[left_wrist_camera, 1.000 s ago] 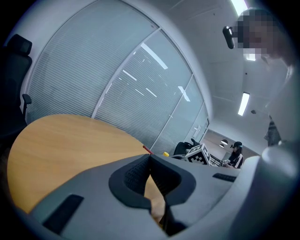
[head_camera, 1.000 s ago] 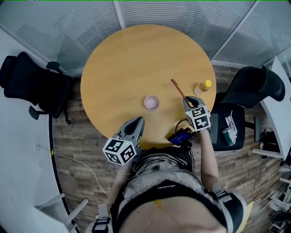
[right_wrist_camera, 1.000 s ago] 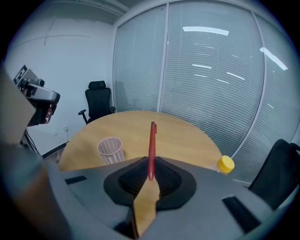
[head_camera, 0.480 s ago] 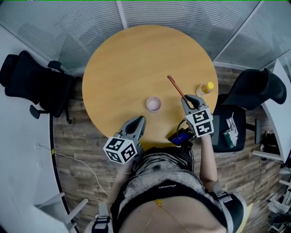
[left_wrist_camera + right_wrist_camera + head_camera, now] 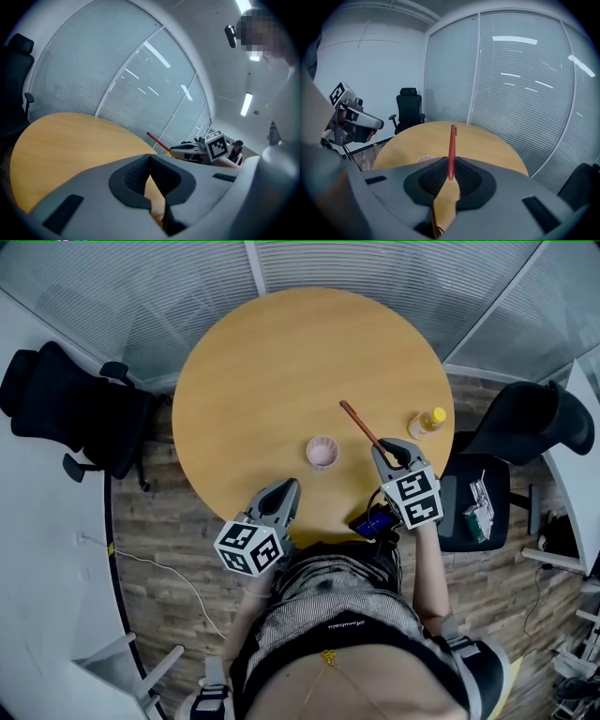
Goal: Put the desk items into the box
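Jaws of the right gripper (image 5: 391, 450) are pinching a slim red pen (image 5: 361, 426) for boxing, while the left gripper (image 5: 282, 494) is idling closed, empty.

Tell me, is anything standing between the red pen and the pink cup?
Nothing visible. The red pen, clamped in the right claw, has only bare table between it and the pink cup; the yellow-capped bottle stands on the far side, away from that path.
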A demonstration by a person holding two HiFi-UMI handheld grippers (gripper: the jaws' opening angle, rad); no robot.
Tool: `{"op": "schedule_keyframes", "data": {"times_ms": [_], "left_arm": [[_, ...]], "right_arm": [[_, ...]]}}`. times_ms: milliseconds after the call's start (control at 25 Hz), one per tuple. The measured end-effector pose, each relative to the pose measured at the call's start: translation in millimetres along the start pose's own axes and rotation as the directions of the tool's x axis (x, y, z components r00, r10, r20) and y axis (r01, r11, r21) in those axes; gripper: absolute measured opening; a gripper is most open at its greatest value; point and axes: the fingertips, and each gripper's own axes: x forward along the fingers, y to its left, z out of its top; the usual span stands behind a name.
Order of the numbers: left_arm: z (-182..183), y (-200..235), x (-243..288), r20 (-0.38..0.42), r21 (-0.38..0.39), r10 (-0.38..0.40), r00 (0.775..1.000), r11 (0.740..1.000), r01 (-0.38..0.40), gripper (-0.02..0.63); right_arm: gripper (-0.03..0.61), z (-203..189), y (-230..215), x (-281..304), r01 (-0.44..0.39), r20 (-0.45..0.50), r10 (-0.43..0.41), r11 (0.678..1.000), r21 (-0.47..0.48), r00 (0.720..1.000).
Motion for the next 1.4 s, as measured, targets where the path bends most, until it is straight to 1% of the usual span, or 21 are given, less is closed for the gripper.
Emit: {"op": "schedule_keyframes", "data": {"times_ms": [120,280,520,800,1080,1400], "left_arm": [[-0.3,1.5,-1.2,-0.004,-0.005,0.001,1.0,1.0,-0.001,0.018],[0.3,4.9,-3.1,-0.003,-0.008,0.0,1.0,1.0,0.0,0.018],[0.4,11.0,-6.2,-0.004,-0.013,0.001,1.0,1.0,-0.001,0.018],[3.2,18.6,-7.5,-0.004,-0.019,0.004,1.0,1.0,-0.004,0.018],[3.5,19.0,-4.0,-0.014,-0.019,-0.008,1.0,1.0,0.007,0.018],[2.8,26.3,-3.8,-0.018,-0.028,0.0,1.0,1.0,-0.001,0.018]], "right_arm": [[0.06,-1.9,6.4,1.7,-0.014,-0.017,0.013,1.0,-0.004,1.0],[0.06,-10.1,18.2,9.8,-0.038,-0.066,0.036,0.999,-0.035,0.997],[0.06,-21.3,34.1,22.4,-0.08,-0.124,0.073,0.996,-0.049,0.99],[0.06,-25.7,46.4,30.9,-0.108,-0.153,0.099,0.993,-0.055,0.983],[0.06,-39.0,57.0,40.7,-0.146,-0.214,0.128,0.987,-0.068,0.968],[0.06,-49.3,64.1,54.0,-0.17,-0.282,0.131,0.978,-0.119,0.95]]}}
